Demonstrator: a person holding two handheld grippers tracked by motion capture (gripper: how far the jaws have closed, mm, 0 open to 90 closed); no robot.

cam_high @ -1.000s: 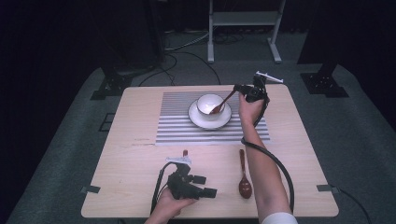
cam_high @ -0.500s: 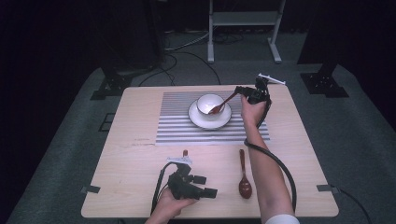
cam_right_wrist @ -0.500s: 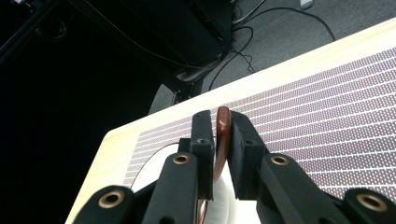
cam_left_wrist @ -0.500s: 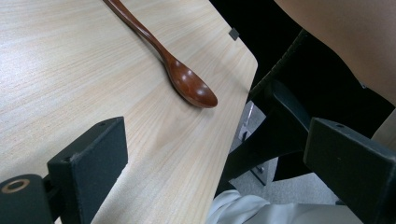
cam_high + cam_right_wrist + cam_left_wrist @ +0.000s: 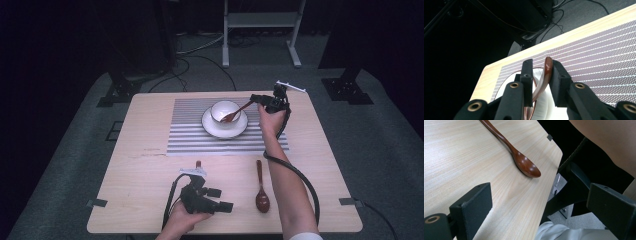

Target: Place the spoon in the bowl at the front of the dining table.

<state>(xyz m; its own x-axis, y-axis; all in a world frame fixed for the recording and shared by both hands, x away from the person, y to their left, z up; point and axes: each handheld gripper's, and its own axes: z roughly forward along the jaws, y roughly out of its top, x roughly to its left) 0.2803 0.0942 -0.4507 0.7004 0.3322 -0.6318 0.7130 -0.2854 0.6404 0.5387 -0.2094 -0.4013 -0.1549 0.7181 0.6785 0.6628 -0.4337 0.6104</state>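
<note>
Holding a brown wooden spoon (image 5: 236, 112) by the handle end, right gripper (image 5: 261, 100) just right of the white cup (image 5: 224, 111), jaws nearly closed on the handle. Spoon head down inside the cup, handle slanting up to the right toward the jaws. Cup standing on a white saucer (image 5: 212, 128), on the striped mat (image 5: 190, 125). In the right gripper view, handle (image 5: 546, 75) pinched between the two black pads, cup rim directly below. Resting well in front of the cup, near the front edge of the table (image 5: 130, 180), left gripper (image 5: 226, 206) wide open and empty. Second wooden spoon (image 5: 261, 187) lying flat just right of those open jaws, bowl toward the front edge, untouched (image 5: 524, 165).
</note>
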